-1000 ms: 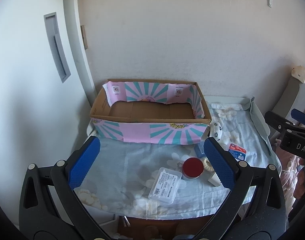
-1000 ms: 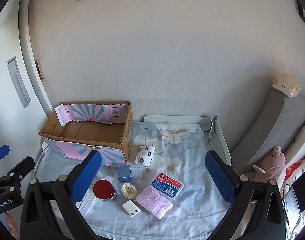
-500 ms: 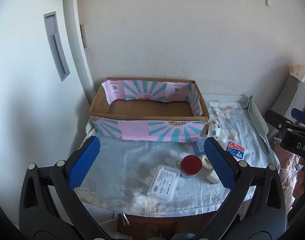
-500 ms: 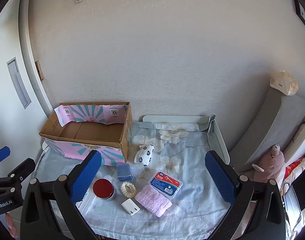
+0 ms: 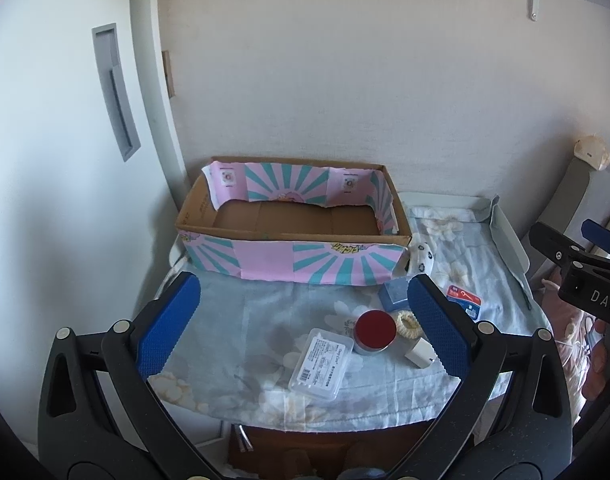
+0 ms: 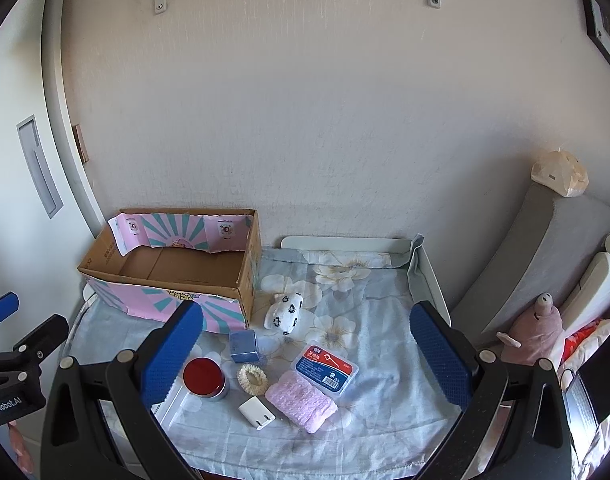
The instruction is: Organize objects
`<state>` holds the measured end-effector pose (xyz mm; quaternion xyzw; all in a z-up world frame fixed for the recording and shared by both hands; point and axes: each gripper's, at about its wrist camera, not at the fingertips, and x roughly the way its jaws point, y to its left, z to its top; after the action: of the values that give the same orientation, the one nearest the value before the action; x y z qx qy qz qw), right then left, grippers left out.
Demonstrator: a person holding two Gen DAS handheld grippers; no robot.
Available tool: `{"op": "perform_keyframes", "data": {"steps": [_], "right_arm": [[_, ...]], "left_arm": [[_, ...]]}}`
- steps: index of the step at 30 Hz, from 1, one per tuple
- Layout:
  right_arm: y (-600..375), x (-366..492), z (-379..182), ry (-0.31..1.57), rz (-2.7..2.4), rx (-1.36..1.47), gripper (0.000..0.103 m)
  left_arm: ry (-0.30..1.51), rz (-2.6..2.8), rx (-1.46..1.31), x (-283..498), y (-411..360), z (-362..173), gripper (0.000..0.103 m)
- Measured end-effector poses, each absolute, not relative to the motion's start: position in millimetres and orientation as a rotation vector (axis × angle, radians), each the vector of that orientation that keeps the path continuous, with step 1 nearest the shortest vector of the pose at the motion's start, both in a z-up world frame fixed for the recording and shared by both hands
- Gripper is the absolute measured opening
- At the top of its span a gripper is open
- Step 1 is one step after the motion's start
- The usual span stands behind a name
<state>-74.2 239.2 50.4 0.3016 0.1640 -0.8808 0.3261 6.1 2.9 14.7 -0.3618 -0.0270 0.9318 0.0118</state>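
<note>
An empty cardboard box with pink and teal paper stands at the back left of the cloth-covered table. In front lie a clear plastic case, a red-lidded tin, a blue cube, a woven ring, a white charger, a pink towel, a red and blue floss box and a spotted white sock. My left gripper and right gripper are open, empty, held above the table's front edge.
A white wall is behind the table and a white door at the left. A raised white rail borders the table's back and right. A grey cushion and a pink plush toy are at the right.
Both grippers have drawn back and up slightly, so the table objects sit a little lower and smaller in view. Nothing on the table has moved.
</note>
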Motion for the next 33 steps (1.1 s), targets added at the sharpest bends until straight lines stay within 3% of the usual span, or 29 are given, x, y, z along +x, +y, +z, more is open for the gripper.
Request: {"op": "perform_keyframes", "data": {"steps": [33], "right_arm": [[248, -61, 56, 0.436, -2.301, 0.765, 0.103]], "left_arm": [[-0.078, 2.922, -1.130, 17, 2, 23, 0.103]]}}
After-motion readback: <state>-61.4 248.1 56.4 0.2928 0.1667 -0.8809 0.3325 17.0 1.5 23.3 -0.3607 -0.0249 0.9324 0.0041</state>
